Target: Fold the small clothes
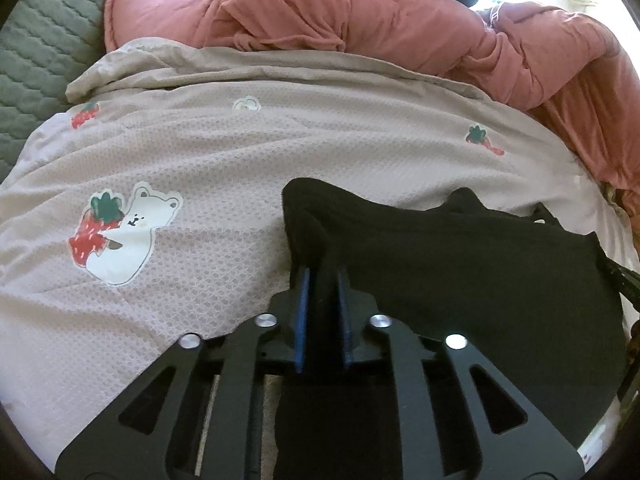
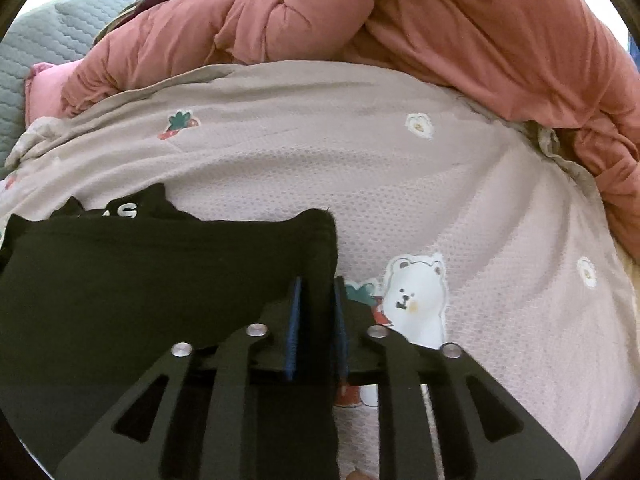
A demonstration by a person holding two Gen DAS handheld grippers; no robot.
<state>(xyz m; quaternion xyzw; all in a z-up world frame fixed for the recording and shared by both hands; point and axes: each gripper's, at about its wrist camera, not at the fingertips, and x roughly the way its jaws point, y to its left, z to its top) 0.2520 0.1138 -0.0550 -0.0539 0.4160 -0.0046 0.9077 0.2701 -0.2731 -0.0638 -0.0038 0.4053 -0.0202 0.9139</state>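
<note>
Gripping the black garment (image 1: 460, 280) at one corner, the left claw (image 1: 323, 280) has its blue-padded fingers (image 1: 302, 316) closed to a narrow gap, with a fold of dark cloth pinched between them. From this claw the fabric spreads to the right and passes beneath the linkage. The right claw (image 2: 317, 288) is likewise nearly closed on the opposite corner of the same garment (image 2: 140, 280), which here extends leftward from the fingers (image 2: 294, 328). The garment is matte and smooth, held taut between the two claws just above the sheet (image 1: 200, 160); whether its far edge touches the bedding cannot be told. White lettering (image 2: 124, 211) shows partly on a layer behind its upper edge. The sheet is pale pinkish-beige with a fine honeycomb weave, printed with a white bear (image 1: 128, 236) hugging a strawberry, and small flowers (image 2: 419, 126). Beyond it lies a rumpled, puffy salmon-pink quilt (image 1: 400, 32), and at far left a grey-green pad (image 1: 44, 40) stitched in wavy rows.
</note>
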